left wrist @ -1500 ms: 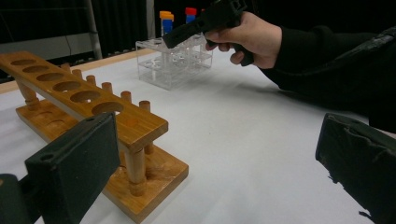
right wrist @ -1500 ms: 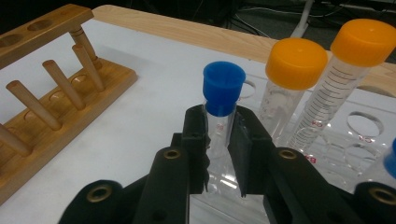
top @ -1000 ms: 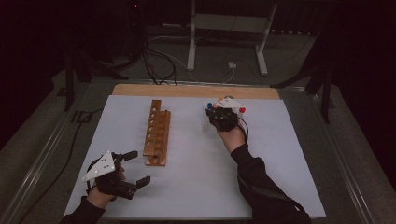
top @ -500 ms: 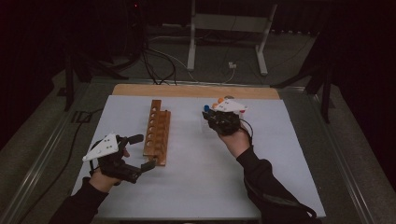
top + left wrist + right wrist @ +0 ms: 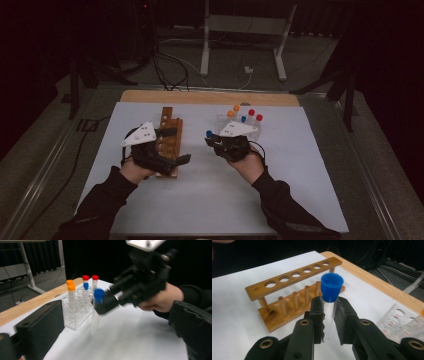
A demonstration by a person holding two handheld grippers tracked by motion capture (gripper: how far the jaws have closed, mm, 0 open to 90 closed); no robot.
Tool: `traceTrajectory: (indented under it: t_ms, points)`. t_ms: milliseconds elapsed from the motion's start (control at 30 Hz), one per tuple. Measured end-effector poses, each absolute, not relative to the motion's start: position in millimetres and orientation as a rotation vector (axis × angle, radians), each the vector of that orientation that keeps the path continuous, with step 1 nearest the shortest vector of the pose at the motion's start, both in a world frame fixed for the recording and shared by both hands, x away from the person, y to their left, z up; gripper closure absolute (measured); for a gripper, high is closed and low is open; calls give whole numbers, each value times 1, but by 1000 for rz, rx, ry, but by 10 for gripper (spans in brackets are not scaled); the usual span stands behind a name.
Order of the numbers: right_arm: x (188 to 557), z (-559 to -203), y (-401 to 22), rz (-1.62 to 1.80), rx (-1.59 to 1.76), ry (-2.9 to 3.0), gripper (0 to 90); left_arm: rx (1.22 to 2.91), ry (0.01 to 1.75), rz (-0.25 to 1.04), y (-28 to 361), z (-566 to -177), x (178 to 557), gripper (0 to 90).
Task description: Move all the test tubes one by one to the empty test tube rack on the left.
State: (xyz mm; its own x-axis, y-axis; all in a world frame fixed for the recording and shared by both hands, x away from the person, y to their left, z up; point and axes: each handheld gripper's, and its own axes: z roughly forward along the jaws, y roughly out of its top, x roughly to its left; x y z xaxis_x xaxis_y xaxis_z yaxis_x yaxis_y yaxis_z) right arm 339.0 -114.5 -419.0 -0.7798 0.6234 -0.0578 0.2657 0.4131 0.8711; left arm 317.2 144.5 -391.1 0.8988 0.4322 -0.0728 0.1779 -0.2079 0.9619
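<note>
Clamped just below its blue cap between the two black jaws of the right hand-held gripper (image 5: 329, 315), the blue-capped test tube (image 5: 330, 293) stands upright, its clear body running down between the pads and off the white surface (image 5: 300, 175). Seen from the left hand-held gripper's camera, that tube (image 5: 97, 307) hangs in front of the right hand-held gripper, with the clear plastic rack (image 5: 75, 312) just behind it, holding two orange-capped tubes (image 5: 71, 293), two red-capped tubes (image 5: 85, 280) and one more blue-capped tube (image 5: 86, 286). Beyond the right hand-held gripper's jaws lies the wooden test tube rack (image 5: 294, 290), its row of round holes empty, standing on the surface well apart from the held tube. From the high view, the left hand-held gripper (image 5: 175, 147) sits right at the near end of the wooden rack (image 5: 167, 132), its jaws spread wide with nothing pinched between them, one jaw on each side of its camera's picture. The right hand (image 5: 247, 165) holds its tool between the two racks.
</note>
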Motion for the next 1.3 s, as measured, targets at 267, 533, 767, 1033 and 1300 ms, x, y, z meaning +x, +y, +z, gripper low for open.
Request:
traceTrajectory:
  t_ms: [267, 533, 767, 1033, 1300]
  points:
    - [331, -421, -115, 1336, 752, 2322, 777, 1821, 454, 228, 118, -398, 338, 225]
    - [329, -419, -116, 1347, 753, 2326, 777, 1838, 453, 240, 105, -404, 347, 449]
    - [329, -419, -116, 1355, 753, 2322, 777, 1874, 433, 233, 95, -404, 349, 604]
    - [329, -417, -117, 1360, 761, 2310, 776, 1888, 430, 256, 93, -406, 352, 754]
    - [329, -418, -118, 1367, 768, 2297, 775, 1898, 422, 261, 93, -405, 353, 773]
